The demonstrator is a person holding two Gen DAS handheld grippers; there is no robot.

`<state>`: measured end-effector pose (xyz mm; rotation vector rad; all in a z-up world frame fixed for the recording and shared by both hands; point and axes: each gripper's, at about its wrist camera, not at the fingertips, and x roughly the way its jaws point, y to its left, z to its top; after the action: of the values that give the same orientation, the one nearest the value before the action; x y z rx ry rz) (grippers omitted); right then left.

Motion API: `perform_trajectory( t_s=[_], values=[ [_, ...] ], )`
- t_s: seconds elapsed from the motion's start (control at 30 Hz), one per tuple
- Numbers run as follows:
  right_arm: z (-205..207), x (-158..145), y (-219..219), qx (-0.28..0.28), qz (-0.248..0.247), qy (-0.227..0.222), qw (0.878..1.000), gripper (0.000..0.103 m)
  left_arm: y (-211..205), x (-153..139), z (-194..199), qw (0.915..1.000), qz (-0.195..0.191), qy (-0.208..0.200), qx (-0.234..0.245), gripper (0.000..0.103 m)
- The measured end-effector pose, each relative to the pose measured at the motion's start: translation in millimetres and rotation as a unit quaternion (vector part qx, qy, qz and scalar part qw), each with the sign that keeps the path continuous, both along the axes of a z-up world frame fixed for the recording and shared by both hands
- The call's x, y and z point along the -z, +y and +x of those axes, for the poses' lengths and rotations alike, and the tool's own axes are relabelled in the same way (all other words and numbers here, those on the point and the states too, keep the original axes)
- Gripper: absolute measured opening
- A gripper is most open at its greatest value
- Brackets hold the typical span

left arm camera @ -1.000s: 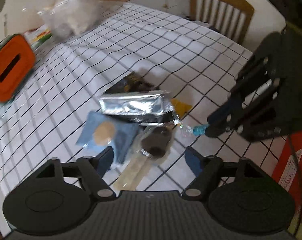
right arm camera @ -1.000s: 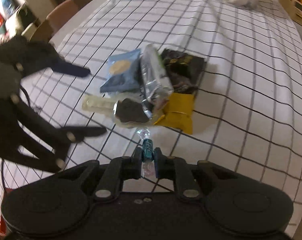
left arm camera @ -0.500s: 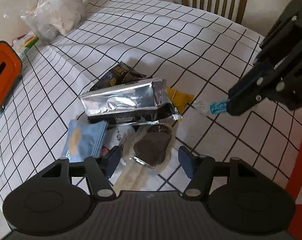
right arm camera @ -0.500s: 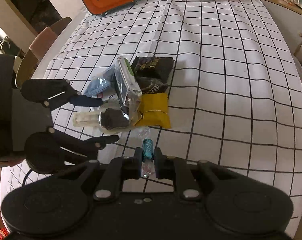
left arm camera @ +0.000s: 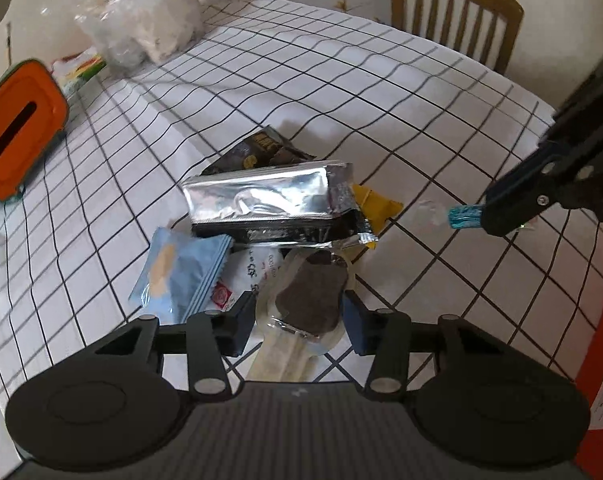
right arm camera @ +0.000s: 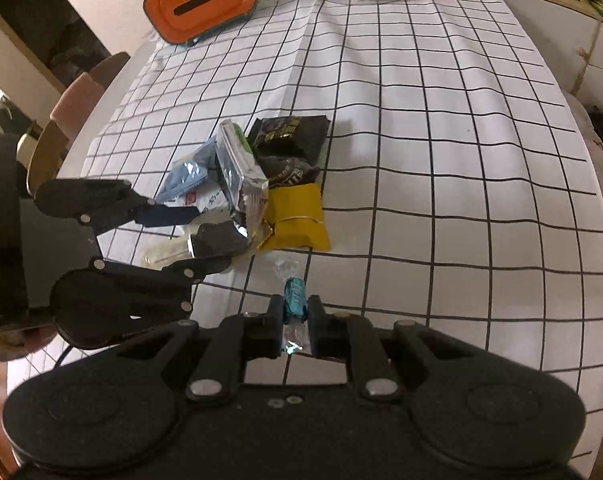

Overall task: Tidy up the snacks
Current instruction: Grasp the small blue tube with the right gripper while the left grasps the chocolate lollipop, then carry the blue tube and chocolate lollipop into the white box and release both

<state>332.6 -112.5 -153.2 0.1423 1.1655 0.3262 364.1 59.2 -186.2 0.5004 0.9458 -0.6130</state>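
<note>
Closing left hand-held gripper (left arm camera: 299, 322) straddles brown snack (left arm camera: 311, 300).

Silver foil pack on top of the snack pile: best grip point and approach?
Judging by its pose, pinch the silver foil pack across its short width near mid-length, coming down from above. It lies as a long block atop the other packets, both long faces exposed. The crimped end flap looks too flimsy to hold it steady.
</note>
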Motion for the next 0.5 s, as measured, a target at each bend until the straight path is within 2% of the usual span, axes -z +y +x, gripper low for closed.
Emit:
perform_trajectory(
  t_s=[0.17,0.5],
  values=[
    [-5.8,-5.6,-4.8,0.015,0.010,-0.001,1.000,0.011,12.2,-8.0,4.3,0.9988,-0.016,0.017,-0.043,0.046],
    [-17.6,-28.2,-7.7,0.031,0.040,-0.018,0.999,0.011,30.2,-51.0,-5.4,0.9954,-0.052,0.003,-0.081,0.046]
  ],
)
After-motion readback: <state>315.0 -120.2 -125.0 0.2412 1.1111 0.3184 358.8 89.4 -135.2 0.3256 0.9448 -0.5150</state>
